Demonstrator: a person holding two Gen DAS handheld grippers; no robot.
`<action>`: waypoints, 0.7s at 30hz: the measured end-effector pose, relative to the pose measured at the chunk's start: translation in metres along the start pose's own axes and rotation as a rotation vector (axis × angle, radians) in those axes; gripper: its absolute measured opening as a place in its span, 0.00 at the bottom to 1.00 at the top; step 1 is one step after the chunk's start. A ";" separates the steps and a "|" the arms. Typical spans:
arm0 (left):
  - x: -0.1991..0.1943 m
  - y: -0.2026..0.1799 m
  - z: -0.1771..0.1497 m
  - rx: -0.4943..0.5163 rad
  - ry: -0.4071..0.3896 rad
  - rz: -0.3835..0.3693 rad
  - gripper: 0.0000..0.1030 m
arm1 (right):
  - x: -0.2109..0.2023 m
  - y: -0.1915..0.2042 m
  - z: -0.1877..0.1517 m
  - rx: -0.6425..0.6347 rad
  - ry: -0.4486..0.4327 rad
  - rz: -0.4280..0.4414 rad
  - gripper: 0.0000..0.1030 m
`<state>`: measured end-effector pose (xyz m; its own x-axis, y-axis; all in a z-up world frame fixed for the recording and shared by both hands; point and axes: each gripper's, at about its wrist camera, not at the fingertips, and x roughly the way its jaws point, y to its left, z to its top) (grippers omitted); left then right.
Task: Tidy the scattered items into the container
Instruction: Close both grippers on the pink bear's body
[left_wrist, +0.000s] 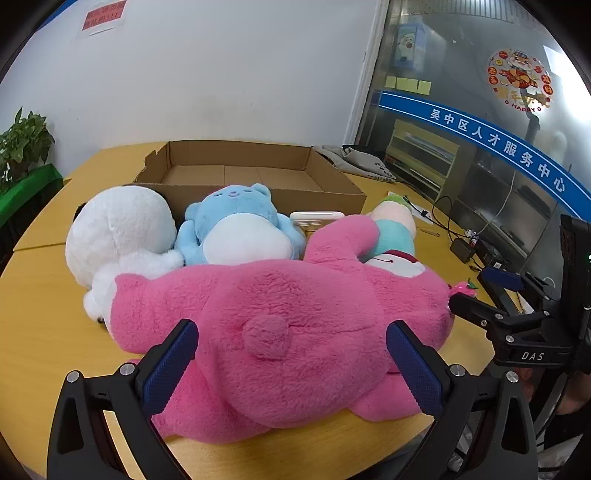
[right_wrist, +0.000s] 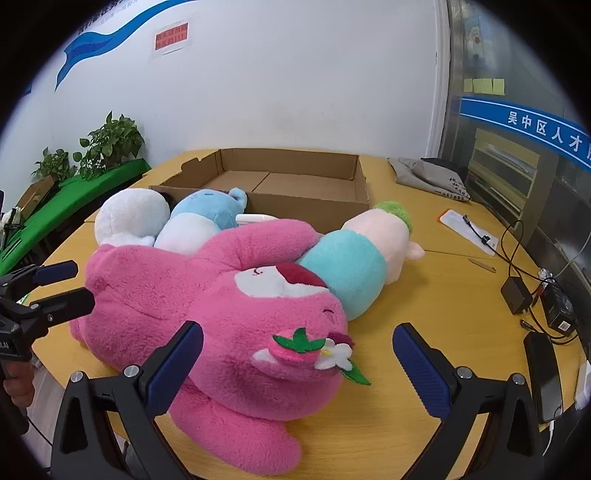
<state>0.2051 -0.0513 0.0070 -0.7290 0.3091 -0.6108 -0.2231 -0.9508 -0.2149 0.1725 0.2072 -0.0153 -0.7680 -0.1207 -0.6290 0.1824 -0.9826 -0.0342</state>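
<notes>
I see the big bear (left_wrist: 280, 317) lying on the table (left_wrist: 44, 332), right in front of both grippers. Behind it sit the round toy (left_wrist: 118, 229) on the left, the small bear (left_wrist: 236, 229) in the middle and the doll (right_wrist: 362, 258) on the right. The box (left_wrist: 258, 162) is behind them all.

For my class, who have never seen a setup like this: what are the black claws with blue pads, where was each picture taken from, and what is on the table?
A person holds two hand grippers, each carrying a camera looking along its fingers. One picture is from the left gripper, the other from the right gripper. Both are open and hold nothing. On the yellow table lie a pink plush bear, a white plush, a blue plush and a teal-and-peach plush. Behind them stands an empty cardboard box.
</notes>
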 end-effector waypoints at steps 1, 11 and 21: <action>0.002 0.001 0.000 -0.005 0.003 -0.003 1.00 | 0.003 -0.001 -0.001 -0.002 0.007 -0.004 0.99; 0.016 0.007 0.005 -0.021 0.032 -0.040 1.00 | 0.024 -0.011 0.000 0.012 0.044 0.005 0.99; 0.035 0.014 0.000 -0.008 0.076 -0.077 1.00 | 0.038 -0.021 -0.002 0.040 0.054 0.066 0.99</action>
<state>0.1767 -0.0536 -0.0170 -0.6586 0.3824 -0.6481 -0.2714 -0.9240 -0.2694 0.1409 0.2238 -0.0399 -0.7204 -0.1787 -0.6701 0.2064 -0.9777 0.0389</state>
